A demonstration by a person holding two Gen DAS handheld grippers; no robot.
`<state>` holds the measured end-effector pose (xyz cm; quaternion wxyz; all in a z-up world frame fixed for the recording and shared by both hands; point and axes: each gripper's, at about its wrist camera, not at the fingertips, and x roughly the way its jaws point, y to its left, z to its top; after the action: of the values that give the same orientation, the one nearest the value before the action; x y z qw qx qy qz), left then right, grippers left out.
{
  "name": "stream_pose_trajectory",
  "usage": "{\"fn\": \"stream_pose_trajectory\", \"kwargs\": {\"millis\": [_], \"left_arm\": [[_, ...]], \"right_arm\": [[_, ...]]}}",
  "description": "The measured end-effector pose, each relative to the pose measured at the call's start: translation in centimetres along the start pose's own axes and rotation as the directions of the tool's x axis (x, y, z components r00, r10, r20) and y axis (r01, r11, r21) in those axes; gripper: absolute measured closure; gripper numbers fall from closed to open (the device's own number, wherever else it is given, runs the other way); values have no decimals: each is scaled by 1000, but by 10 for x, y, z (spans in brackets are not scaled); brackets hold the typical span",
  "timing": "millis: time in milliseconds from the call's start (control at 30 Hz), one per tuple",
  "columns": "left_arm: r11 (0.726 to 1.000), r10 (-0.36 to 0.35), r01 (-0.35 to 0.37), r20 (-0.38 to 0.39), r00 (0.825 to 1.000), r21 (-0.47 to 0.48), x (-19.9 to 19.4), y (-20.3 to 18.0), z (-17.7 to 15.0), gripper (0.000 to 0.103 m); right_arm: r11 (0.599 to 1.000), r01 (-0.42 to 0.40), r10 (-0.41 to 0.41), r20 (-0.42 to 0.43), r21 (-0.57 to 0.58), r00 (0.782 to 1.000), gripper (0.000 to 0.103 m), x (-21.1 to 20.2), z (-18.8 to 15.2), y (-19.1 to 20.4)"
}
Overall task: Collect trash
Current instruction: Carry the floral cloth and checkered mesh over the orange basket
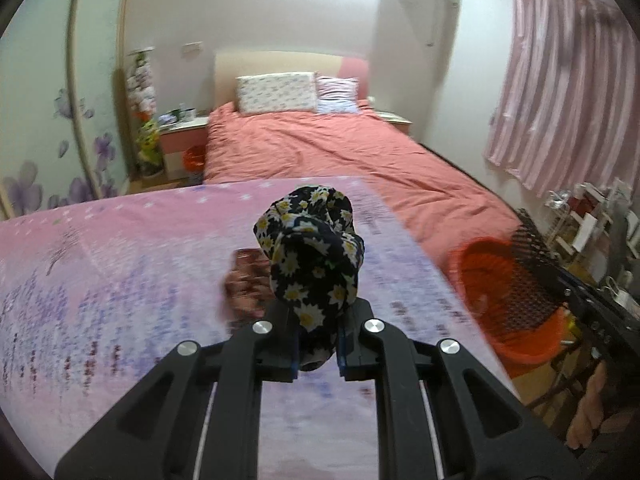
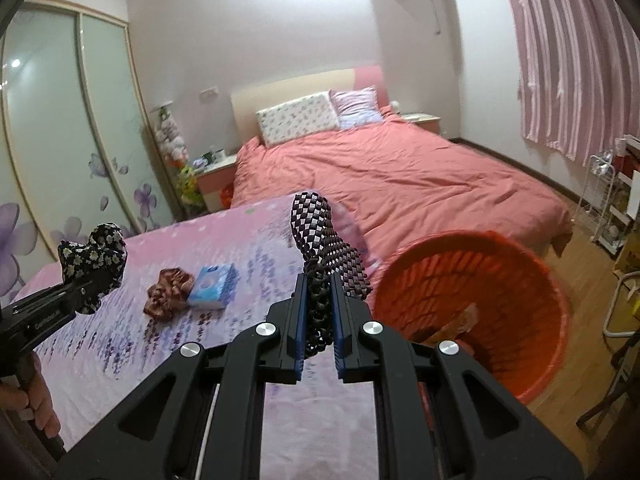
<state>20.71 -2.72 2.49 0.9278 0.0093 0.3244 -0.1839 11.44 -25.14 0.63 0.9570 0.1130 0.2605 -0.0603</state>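
My left gripper (image 1: 318, 344) is shut on a black daisy-print scrunchie (image 1: 312, 256), held above the pink lavender-print table (image 1: 120, 280); both also show at the left of the right wrist view (image 2: 92, 260). My right gripper (image 2: 319, 320) is shut on a black-and-white checkered scrunchie (image 2: 324, 240), held at the table's right edge beside an orange basket (image 2: 500, 272). The basket also shows in the left wrist view (image 1: 480, 264), with the checkered scrunchie (image 1: 528, 280) over it. A brown scrunchie (image 2: 166, 294) and a blue tissue pack (image 2: 212, 286) lie on the table.
A bed with a salmon cover (image 2: 400, 184) stands beyond the table. A wardrobe with flowered glass doors (image 2: 60, 140) is on the left. A wire rack with items (image 2: 616, 208) stands at the right by pink curtains (image 2: 572, 60). Something brown lies inside the basket.
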Motion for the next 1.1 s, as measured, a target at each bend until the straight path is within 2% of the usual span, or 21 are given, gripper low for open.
{"fn": "stream_pose_trajectory", "kwargs": {"millis": [300, 600, 967, 1100], "left_arm": [[988, -143, 143, 7, 990, 65, 2, -71, 4, 89], [958, -257, 258, -23, 966, 124, 24, -137, 2, 89], [929, -323, 336, -103, 941, 153, 71, -194, -6, 88], [926, -317, 338, -139, 938, 168, 95, -212, -11, 83]], "right_arm": [[997, 55, -58, 75, 45, 995, 92, -20, 9, -42], [989, 94, -105, 96, 110, 990, 92, -15, 12, -82], [976, 109, -124, 73, 189, 990, 92, 5, 9, -123], [969, 108, -119, 34, 222, 992, 91, 23, 6, -140]]}}
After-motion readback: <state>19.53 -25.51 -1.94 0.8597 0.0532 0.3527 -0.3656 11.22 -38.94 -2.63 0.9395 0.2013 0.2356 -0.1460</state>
